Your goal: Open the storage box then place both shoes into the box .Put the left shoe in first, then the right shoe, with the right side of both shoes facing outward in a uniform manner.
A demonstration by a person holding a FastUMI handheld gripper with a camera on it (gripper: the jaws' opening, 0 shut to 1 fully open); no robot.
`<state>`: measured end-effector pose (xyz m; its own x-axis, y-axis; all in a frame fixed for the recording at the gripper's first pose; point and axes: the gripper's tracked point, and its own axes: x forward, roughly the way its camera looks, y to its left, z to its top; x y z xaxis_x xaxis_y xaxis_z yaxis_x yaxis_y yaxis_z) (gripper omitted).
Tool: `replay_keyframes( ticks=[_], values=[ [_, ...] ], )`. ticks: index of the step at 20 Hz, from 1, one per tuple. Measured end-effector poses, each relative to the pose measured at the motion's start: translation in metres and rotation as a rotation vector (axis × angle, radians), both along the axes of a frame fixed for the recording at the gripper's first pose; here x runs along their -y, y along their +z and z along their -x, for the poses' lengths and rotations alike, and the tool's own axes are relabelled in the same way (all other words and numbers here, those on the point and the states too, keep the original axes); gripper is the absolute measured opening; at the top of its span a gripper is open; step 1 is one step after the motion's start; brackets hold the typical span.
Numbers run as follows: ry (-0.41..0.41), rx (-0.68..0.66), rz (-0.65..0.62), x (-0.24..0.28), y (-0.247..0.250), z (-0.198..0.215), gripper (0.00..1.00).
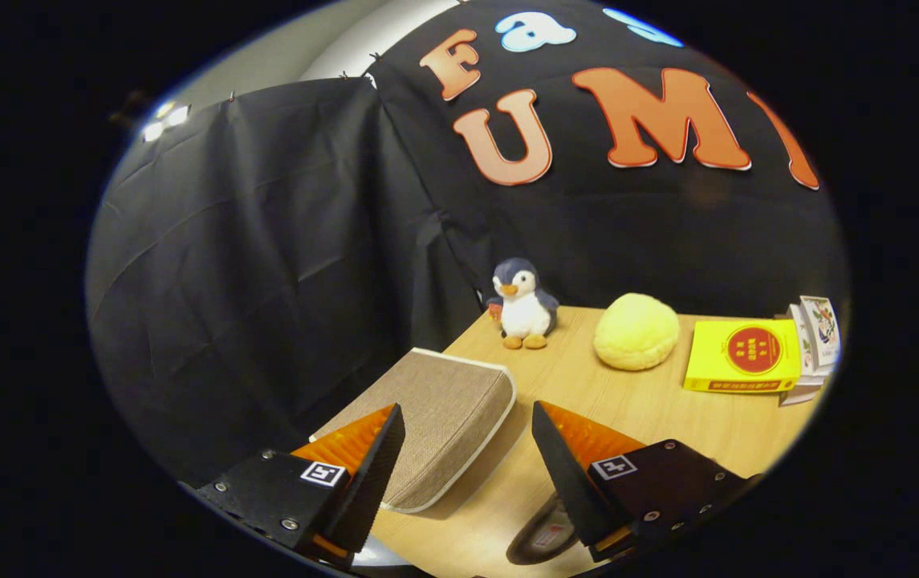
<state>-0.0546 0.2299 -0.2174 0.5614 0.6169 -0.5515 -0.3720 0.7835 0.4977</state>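
Note:
A beige fabric storage box (435, 421) with a pale trimmed lid lies closed on the wooden table (668, 417), just ahead of my left finger and reaching between the two fingers. My gripper (467, 433) is open and holds nothing; it hovers above the box's near right corner. Below my right finger a dark shoe (543, 534) shows part of its opening, mostly hidden by that finger.
Beyond the box stand a plush penguin (523, 305) and a yellow round plush (636, 331). To the right lie a yellow book (744, 356) and a small stack of cards (816, 337). Black cloth walls close the back and left.

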Motion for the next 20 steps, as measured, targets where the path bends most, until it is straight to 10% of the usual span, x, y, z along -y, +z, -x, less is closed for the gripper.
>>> replay_keyframes(
  ticks=[20],
  values=[
    [0.049, -0.484, -0.258, -0.084, -0.104, 0.049, 0.95]
  ],
)
